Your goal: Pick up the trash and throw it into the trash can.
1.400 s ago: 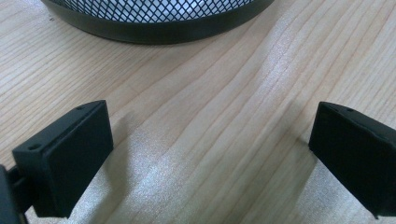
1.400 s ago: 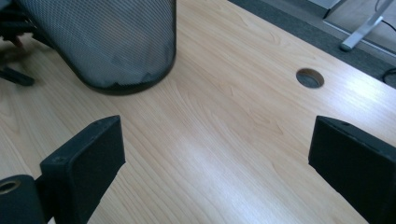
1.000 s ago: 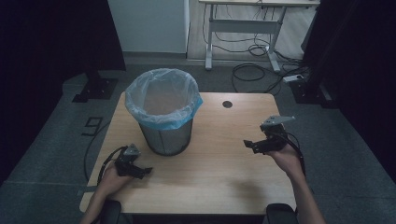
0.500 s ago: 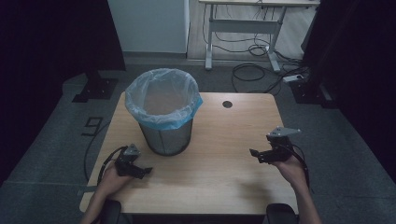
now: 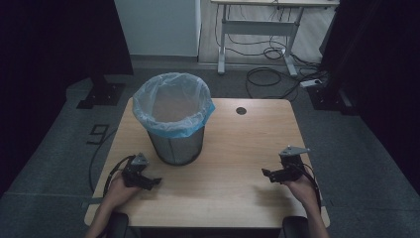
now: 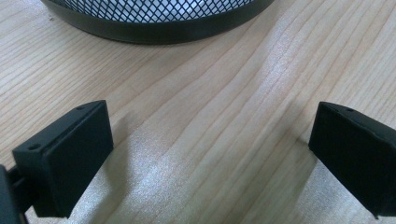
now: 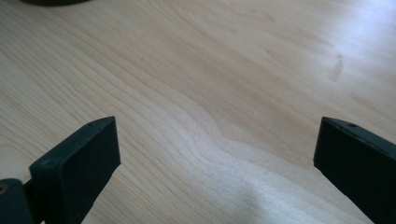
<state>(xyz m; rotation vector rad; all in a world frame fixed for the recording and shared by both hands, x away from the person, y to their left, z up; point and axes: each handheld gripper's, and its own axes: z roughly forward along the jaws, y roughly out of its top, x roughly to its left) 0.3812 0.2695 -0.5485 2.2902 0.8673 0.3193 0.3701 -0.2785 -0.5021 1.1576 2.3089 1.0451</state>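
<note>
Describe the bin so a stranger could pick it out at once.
On the wooden table, look at the far left part, ahead of the left gripper. The bin stands upright there: a round black mesh basket lined with a pale blue plastic bag folded over its rim.

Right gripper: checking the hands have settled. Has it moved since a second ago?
Yes. The right gripper has come down toward the table's near edge, jaws just opening, empty.

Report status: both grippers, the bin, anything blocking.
Left gripper open, low at table near front edge. Right gripper open, jaws just opened wider, nothing between them. Mesh bin upright, blue liner fitted. Nothing in the way.
</note>
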